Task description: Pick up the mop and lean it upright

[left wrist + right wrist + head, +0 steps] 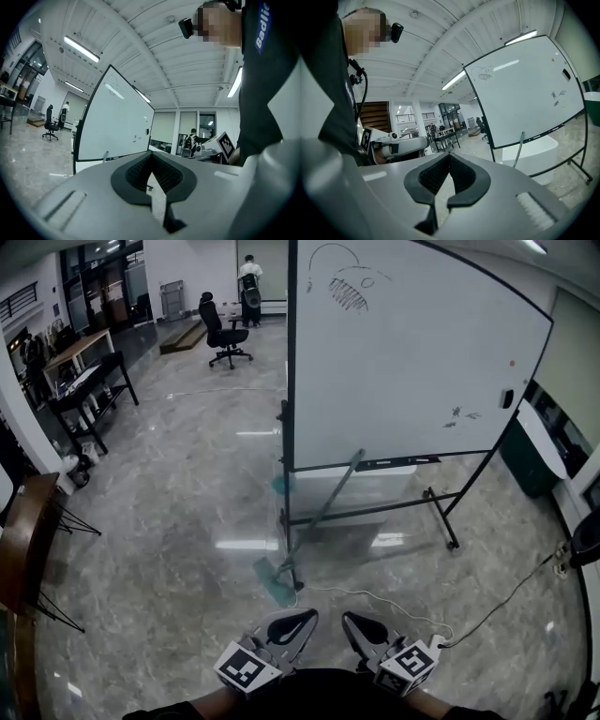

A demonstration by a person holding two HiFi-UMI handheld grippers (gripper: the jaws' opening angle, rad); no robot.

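The mop leans tilted against the whiteboard stand: its grey handle (pixel 328 504) rises to the board's tray and its flat teal head (pixel 274 581) rests on the floor. My left gripper (pixel 306 617) and right gripper (pixel 351 621) hang side by side close to my body, well short of the mop, both shut with nothing in them. The left gripper view has its jaws (pixel 151 157) closed and the mop handle (pixel 105 156) far off. In the right gripper view the gripper (pixel 450 157) is closed too, with the handle (pixel 519 149) against the board.
A large wheeled whiteboard (pixel 412 352) stands ahead with a white box (pixel 352 488) under it. A cable (pixel 487 610) runs over the glossy floor to the right. Tables (pixel 89 381) and a wooden stand (pixel 23 540) line the left; an office chair (pixel 223 334) and a person (pixel 249 277) are far back.
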